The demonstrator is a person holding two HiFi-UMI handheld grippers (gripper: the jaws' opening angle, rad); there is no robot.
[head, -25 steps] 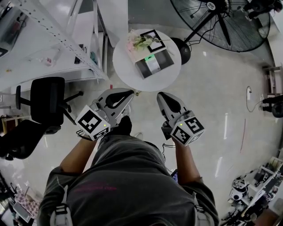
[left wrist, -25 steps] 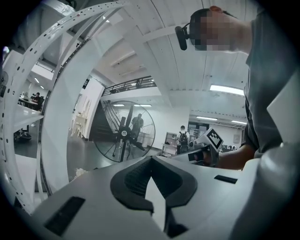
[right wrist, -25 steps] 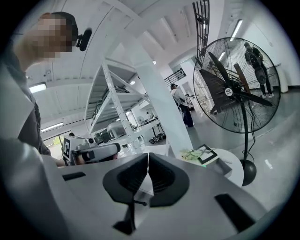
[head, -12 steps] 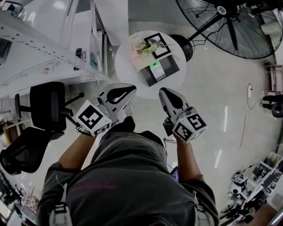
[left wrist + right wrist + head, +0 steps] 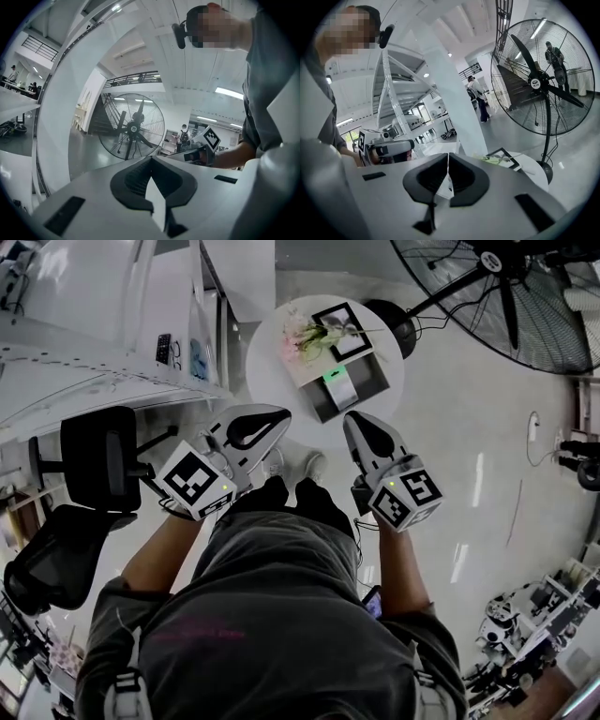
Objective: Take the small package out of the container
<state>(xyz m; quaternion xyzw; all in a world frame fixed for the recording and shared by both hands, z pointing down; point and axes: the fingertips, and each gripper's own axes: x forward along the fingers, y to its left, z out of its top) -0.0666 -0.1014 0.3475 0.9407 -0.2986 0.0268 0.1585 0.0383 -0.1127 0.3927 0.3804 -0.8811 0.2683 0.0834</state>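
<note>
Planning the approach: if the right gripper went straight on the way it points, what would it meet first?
The right gripper would probably meet the grey container at the near edge of the round white table; nothing shows between, though depth is unclear.

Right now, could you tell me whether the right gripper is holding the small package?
No, the right gripper has its jaws shut with nothing between them; the small package lies in the container.

Grey short-sleeved T-shirt; pale grey left gripper and right gripper, each bearing black-and-white square markers.
</note>
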